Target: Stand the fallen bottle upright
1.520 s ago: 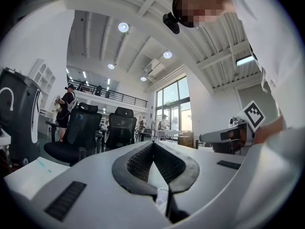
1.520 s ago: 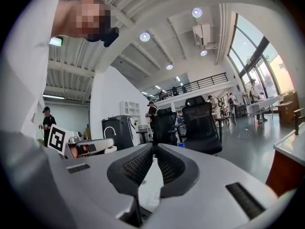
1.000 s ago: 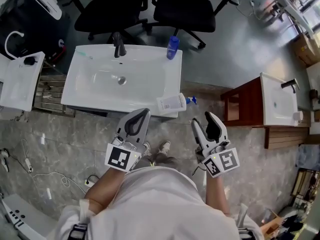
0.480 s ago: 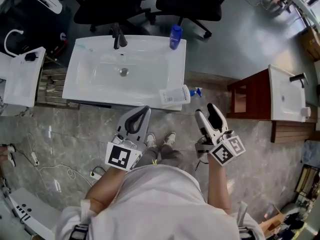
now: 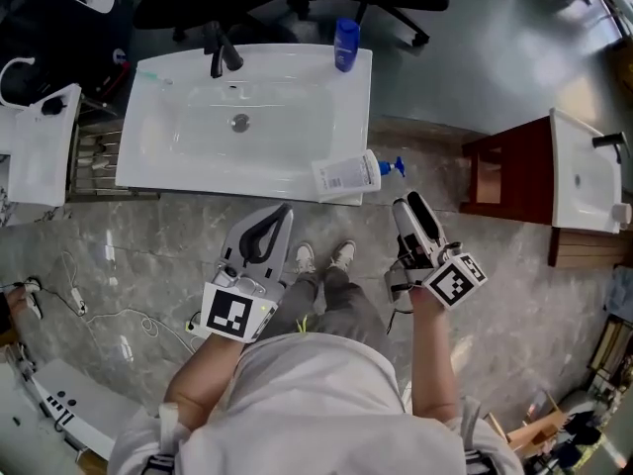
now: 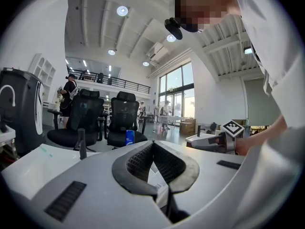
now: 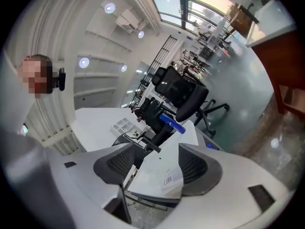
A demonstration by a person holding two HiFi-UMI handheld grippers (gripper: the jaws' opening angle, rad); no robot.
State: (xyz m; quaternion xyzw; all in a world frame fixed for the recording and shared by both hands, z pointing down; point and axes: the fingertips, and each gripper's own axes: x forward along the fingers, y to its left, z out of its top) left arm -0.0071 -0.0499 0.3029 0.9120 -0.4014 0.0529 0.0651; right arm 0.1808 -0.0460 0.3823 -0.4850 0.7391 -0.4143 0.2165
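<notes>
A grey stone floor fills the view, and on it, far from the person, stands a white washbasin with its black faucet at the far rim. The person stands just short of its near edge, feet under the right part, likely so that both tools can reach the near right corner.

The left gripper is held low in front of the basin's near edge with its tips pressed together on nothing; it looks idle, probably kept back as a spare. The right gripper sits farther right, near that corner. Its jaws have just been opening and now stand wide apart. They touch nothing, and its own view lines up the corner between them, which reads as readiness to close on the target.

The fallen bottle, white, lies on its side on the near right corner, blue pump pointing right past the edge. A small blue bottle stands upright at the far right rim.
</notes>
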